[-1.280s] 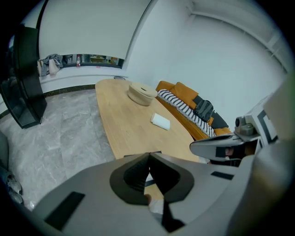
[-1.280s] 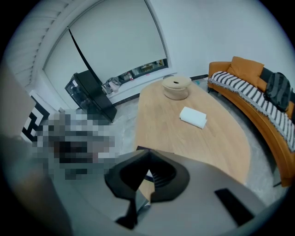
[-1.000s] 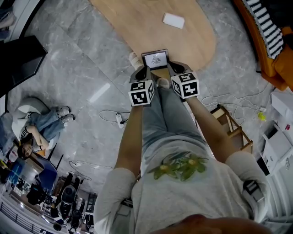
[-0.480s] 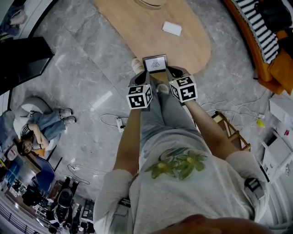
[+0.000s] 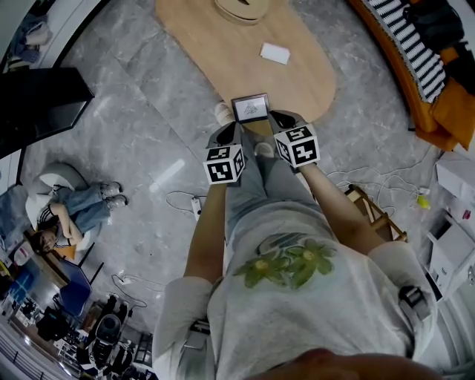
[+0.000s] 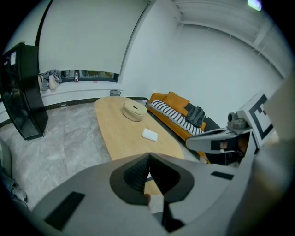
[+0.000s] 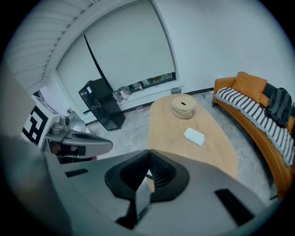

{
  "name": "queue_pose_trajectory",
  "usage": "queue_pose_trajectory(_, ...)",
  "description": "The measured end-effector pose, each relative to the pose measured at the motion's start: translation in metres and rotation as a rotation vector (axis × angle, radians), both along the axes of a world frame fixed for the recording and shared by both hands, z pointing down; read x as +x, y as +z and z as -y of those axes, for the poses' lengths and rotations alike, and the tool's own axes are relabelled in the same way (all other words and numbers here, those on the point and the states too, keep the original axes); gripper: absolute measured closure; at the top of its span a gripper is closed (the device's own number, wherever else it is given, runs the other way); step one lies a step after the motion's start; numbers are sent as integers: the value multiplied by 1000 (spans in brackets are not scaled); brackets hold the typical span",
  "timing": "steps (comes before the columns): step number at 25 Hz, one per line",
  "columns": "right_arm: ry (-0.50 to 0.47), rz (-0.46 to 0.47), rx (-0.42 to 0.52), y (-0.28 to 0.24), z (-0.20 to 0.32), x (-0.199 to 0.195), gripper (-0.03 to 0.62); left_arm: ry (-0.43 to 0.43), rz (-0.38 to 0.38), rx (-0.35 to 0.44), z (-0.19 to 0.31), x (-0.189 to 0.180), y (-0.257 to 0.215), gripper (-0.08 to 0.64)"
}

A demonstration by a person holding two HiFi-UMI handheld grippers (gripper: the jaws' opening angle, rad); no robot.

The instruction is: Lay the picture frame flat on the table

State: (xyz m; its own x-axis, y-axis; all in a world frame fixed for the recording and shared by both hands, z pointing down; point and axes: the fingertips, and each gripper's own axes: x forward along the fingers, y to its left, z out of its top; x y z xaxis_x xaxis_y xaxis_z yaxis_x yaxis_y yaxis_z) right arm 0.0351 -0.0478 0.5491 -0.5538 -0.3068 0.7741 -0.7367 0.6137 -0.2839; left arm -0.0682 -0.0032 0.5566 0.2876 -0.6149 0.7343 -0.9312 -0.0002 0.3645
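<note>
- Pale wooden table (image 5: 223,59) stands on a grey stone floor (image 5: 133,111), and we look steeply down on both from above.
- We hold the picture frame (image 5: 251,108) between our two claws, over the near end of the table, not lying flat. Its face is tilted up toward us and shows a light picture inside a dark border.
- Our left gripper (image 5: 234,125) is clamped on the frame's left side, with its jaws closed tight on the thin edge.
- Our right gripper (image 5: 273,119) is closed on the frame's right side in the same way. In the right gripper view the frame's edge runs down from between the closed jaws.
- Each claw carries its cube of black and white squares just behind the jaws, and our forearms run back from there.
- Our white shoe (image 5: 222,111) shows just left of the frame, beside the table's edge.
- Farther along the table lies a small white pad (image 5: 274,53), and beyond it a round cream bowl (image 5: 241,9). Both are well apart from the frame.
- An orange sofa (image 5: 438,96) with a striped blanket (image 5: 404,44) runs along the right.
- A black cabinet (image 5: 41,100) stands at the left, and a person (image 5: 70,215) lies on the floor below it.
</note>
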Motion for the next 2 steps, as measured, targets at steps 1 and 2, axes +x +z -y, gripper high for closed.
queue_pose_trajectory(1, -1, 1, 2, -2, 0, 1, 586, 2, 2, 4, -1, 1, -2, 543)
queue_pose_trajectory(2, -2, 2, 4, -4, 1, 2, 585, 3, 4, 7, -1, 2, -5, 543)
